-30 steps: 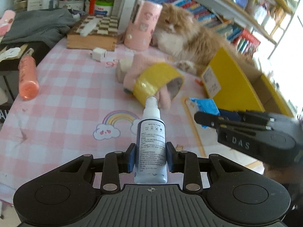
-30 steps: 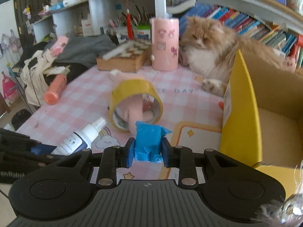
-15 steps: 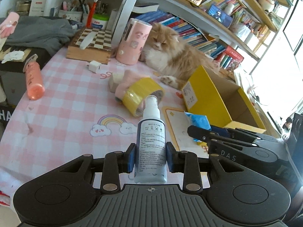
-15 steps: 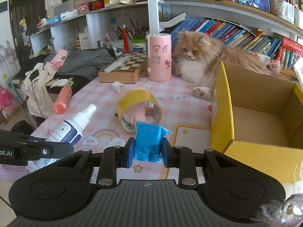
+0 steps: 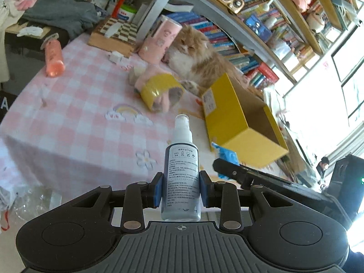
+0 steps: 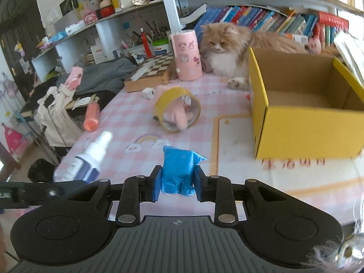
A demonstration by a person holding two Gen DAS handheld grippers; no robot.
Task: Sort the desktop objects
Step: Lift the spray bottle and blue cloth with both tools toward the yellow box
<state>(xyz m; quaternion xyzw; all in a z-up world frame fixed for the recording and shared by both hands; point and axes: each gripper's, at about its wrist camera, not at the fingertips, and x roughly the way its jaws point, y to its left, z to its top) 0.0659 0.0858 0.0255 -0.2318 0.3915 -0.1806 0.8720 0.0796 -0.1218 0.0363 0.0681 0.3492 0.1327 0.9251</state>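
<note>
Left hand-held gripper (image 5: 180, 192) pinching spray bottle (image 5: 181, 175); right hand-held gripper (image 6: 177, 183) clamping blue packet (image 6: 178, 170) above pink-checked tabletop (image 6: 136, 118).

One spray bottle (image 5: 181, 173) – one blue packet (image 6: 179, 173) – one yellow box (image 6: 304, 122) – one tape roll (image 6: 176, 109).

The counter (image 6: 127, 122) carries a cloth checked in pink and white, printed with a rainbow, white clouds and a flower.

The box (image 6: 302, 132) is yellow outside and plain brown inside. Left of the box:
- tape roll (image 6: 176, 108): yellow, around a pink plush;
- canister (image 6: 186, 55): pink with cartoon stickers;
- board (image 6: 154, 67): brown and cream checks on a wood case;
- tube (image 6: 91, 117): orange.

Behind the box, the cat (image 6: 227, 45) is ginger with a white chest.

The bottle (image 5: 180, 177) is pale blue with a white label and white cap. The packet (image 6: 178, 173) is bright blue. Each claw is black with blue pads.
</note>
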